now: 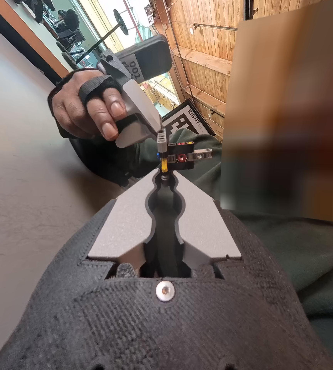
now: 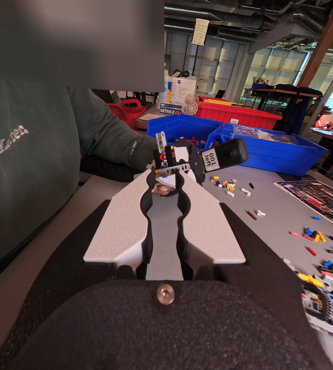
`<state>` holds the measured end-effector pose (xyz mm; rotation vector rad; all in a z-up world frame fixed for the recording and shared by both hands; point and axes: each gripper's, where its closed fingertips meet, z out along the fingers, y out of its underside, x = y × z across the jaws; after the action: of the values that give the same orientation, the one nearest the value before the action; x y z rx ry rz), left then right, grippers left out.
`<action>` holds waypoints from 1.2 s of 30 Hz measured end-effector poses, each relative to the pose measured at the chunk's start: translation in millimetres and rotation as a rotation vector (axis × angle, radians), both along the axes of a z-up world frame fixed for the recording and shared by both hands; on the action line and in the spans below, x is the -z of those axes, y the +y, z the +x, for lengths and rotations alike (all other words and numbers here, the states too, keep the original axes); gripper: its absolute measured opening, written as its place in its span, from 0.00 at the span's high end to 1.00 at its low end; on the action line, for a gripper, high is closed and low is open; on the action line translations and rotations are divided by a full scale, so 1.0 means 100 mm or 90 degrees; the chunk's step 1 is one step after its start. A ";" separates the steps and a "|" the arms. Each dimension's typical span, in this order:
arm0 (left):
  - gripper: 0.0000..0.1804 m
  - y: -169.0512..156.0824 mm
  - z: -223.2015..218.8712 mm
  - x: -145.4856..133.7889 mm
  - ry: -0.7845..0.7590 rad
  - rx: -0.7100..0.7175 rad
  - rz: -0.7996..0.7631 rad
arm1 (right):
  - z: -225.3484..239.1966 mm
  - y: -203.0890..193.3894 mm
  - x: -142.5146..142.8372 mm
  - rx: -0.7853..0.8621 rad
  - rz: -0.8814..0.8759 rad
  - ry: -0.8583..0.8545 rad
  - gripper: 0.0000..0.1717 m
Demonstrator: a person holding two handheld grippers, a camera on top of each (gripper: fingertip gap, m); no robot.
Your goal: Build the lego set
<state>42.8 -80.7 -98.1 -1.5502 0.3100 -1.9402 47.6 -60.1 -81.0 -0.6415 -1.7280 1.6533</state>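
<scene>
A small building-brick assembly (image 1: 181, 158) with a black frame, grey beams and red, yellow and blue pins hangs in the air between both grippers. My left gripper (image 1: 164, 174) is shut on its yellow spring piece (image 1: 164, 167). My right gripper (image 2: 165, 173) is shut on the grey holed beam (image 2: 173, 169) at the assembly's (image 2: 165, 156) lower edge. In the left wrist view the right gripper (image 1: 160, 131) pinches the far end of that beam (image 1: 162, 143). The left gripper's camera body (image 2: 223, 156) shows just beyond the assembly.
A person in a green sweatshirt (image 2: 31, 160) sits close on the left. Two blue bins (image 2: 271, 158) and a red bin (image 2: 237, 116) stand behind. Loose small pieces (image 2: 229, 186), a printed sheet (image 2: 317, 198) and a larger grey model (image 2: 321, 306) lie on the grey table (image 2: 271, 210). The grippers are tip to tip, or close to it.
</scene>
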 end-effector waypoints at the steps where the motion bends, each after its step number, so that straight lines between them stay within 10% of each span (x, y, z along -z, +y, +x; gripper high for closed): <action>1: 0.97 0.03 -0.03 0.02 0.009 -0.010 -0.001 | -0.02 0.02 0.02 0.012 0.006 -0.006 0.89; 9: 0.97 0.16 -0.17 0.70 0.360 -0.064 -0.021 | 0.02 0.24 0.56 0.048 0.191 -0.167 0.75; 16: 0.93 -0.03 0.01 1.11 0.604 0.158 -0.006 | 0.12 0.00 0.96 -0.032 0.273 -0.289 0.71; 22: 0.77 0.48 -0.22 0.93 0.675 -0.048 0.112 | 0.26 0.11 1.13 -0.026 0.298 -0.354 0.72; 31: 0.58 -0.05 -0.14 1.04 0.757 -0.212 0.221 | 0.08 -0.03 1.31 -0.040 0.365 -0.326 0.57; 36: 0.60 -0.08 -0.07 1.13 0.842 -0.234 0.240 | -0.08 -0.03 1.36 -0.005 0.390 -0.327 0.73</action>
<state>35.7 -88.7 -210.8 -2.1762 0.7811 -0.3226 39.8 -63.2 -216.8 -0.7897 -2.4464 0.9040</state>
